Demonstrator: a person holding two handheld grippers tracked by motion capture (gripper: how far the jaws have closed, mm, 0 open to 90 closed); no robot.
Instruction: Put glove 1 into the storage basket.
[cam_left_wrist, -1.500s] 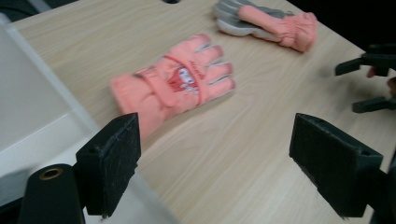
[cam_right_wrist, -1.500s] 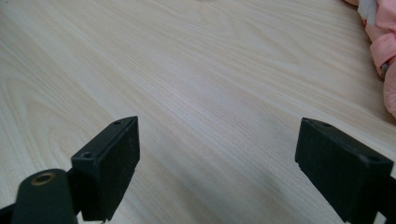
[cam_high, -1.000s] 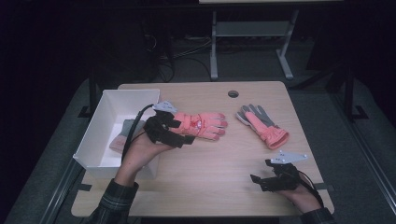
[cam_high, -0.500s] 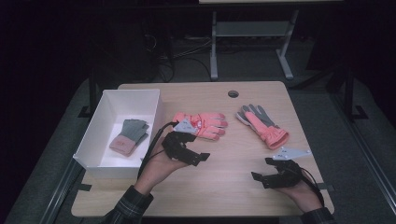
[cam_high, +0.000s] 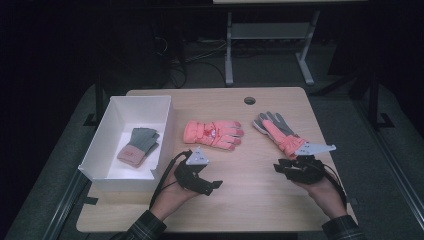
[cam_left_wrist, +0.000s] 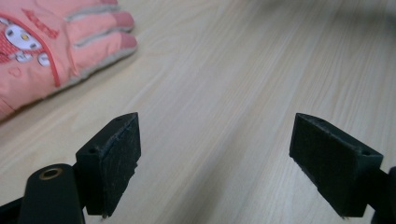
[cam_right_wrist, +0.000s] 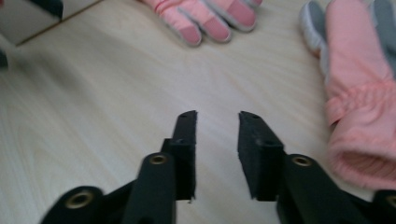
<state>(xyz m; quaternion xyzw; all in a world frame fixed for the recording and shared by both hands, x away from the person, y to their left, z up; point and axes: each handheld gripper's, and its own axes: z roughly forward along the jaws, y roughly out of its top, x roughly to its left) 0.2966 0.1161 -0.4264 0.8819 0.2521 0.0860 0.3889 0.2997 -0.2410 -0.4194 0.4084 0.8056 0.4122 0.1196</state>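
A pink glove (cam_high: 212, 132) with a cartoon patch lies flat at mid table, its fingers pointing right. A second pink glove with grey fingers (cam_high: 277, 129) lies to its right. My left gripper (cam_high: 207, 183) rests on the table near the front edge, just right of the box, open wide with nothing between its jaws (cam_left_wrist: 217, 126); the pink glove (cam_left_wrist: 46, 42) is ahead to its left. My right gripper (cam_high: 281, 167) sits just below the grey-fingered glove's cuff (cam_right_wrist: 359, 93), its jaws (cam_right_wrist: 218, 116) narrowly parted over bare wood, holding nothing.
A white box (cam_high: 102, 142) stands at the table's left with a grey and pink glove (cam_high: 137, 145) inside. A round cable hole (cam_high: 249, 100) is near the far edge. Bare wood lies between the two grippers.
My left gripper has drawn back from the box and the pink glove's cuff toward the front edge. The right gripper has shifted slightly up toward the grey-fingered glove.
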